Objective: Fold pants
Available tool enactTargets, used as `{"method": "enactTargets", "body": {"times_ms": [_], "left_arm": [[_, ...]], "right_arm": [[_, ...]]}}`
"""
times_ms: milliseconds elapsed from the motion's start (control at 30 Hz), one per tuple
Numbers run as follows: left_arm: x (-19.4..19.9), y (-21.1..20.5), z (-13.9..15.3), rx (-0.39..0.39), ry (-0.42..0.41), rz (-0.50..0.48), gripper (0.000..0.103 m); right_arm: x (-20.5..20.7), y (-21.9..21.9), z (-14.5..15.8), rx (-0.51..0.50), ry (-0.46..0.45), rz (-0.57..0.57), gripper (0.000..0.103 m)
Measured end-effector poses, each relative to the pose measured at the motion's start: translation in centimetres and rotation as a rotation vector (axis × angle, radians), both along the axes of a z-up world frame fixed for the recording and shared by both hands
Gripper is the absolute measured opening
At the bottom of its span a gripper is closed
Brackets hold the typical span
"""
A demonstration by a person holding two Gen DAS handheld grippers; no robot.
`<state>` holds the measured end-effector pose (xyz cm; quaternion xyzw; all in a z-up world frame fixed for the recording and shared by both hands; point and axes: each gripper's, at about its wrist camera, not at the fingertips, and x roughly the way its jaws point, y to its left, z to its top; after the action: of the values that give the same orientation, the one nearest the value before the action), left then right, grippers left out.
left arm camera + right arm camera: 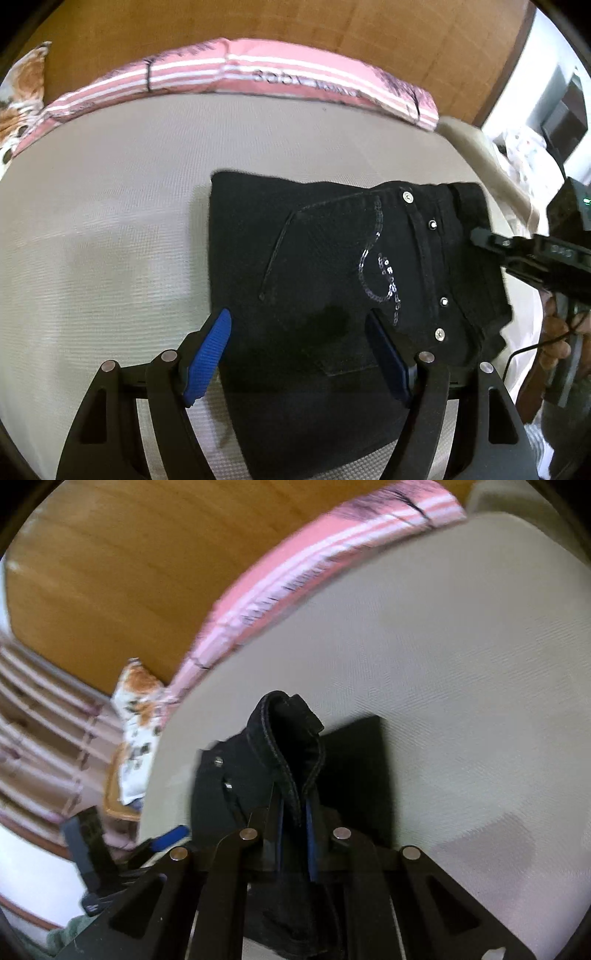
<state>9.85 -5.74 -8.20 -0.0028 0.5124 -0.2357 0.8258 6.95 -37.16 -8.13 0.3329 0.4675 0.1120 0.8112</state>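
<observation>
From the left wrist, we look down on black pants (332, 280) folded into a thick rectangle on a pale bed sheet (110, 221), back pocket with sequin trim and metal rivets facing up; our left gripper (299, 343) hangs over the fold's near edge at 6 o'clock, its blue pads (210, 354) spread wide apart with nothing pinched between them; at 3 o'clock the right gripper (476, 234) reaches in at the waistband side, a hand (554, 332) visible behind it; a pink striped blanket (258, 74) runs along 12 o'clock against a wooden headboard (258, 26). From the right wrist, our right gripper (295, 834) has its fingers drawn together, clamped on a stitched edge of the pants (280, 746), which stands up in a curl between them toward 12 o'clock; the rest of the fold lies flat on the sheet (461, 683); the left gripper (166, 840) shows at 8 o'clock; the picture is blurred.
</observation>
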Motion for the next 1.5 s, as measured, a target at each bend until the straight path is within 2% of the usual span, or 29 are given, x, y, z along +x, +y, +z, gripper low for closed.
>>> {"method": "enactTargets", "body": {"times_ms": [100,167,267,333,500,700,767,867,1000,1067,1300,1500], "left_arm": [[-0.1,-0.9,-1.3,0.060,0.002,-0.036,0.075],[-0.3,-1.5,-2.2,0.105,0.000,-0.054,0.075],[-0.5,-1.9,-2.3,0.128,-0.016,-0.061,0.077],[-0.5,-1.8,-2.2,0.118,-0.009,-0.055,0.077],[-1.4,-1.5,-2.0,0.107,0.001,-0.069,0.077],[-2.3,-1.1,-1.7,0.097,0.007,-0.067,0.077],[-2.6,-1.0,-1.7,0.100,0.006,-0.067,0.077],[-2.8,-0.8,-1.4,0.099,0.008,-0.065,0.077],[-3.2,-0.3,-0.7,0.077,0.010,-0.059,0.077],[-3.4,0.0,-0.6,0.076,0.014,-0.058,0.077],[-3.7,0.2,-1.6,0.136,0.028,-0.061,0.077],[-3.4,0.3,-2.1,0.132,0.055,-0.039,0.079]], "right_arm": [[-0.1,-0.5,-2.2,-0.020,0.033,-0.022,0.012],[0.0,-0.8,-2.7,-0.020,0.055,-0.036,0.024],[-0.3,-1.0,-2.1,-0.059,0.059,-0.044,0.031],[-0.9,-1.3,-1.4,-0.064,0.058,-0.049,0.031],[-3.5,-1.5,-0.2,-0.020,0.058,-0.053,0.031],[-5.7,-0.4,-1.1,0.020,0.096,-0.030,0.030],[-6.0,0.0,-1.3,0.029,0.095,-0.023,0.020],[-6.5,0.6,-0.2,-0.020,0.056,-0.034,0.012],[-7.7,0.8,2.1,-0.051,-0.008,-0.038,0.010],[-8.3,1.0,2.3,-0.070,-0.011,-0.036,0.010],[-8.3,1.2,-0.5,-0.137,0.057,-0.036,0.010],[-7.8,1.2,-1.1,-0.138,0.071,-0.030,0.010]]}}
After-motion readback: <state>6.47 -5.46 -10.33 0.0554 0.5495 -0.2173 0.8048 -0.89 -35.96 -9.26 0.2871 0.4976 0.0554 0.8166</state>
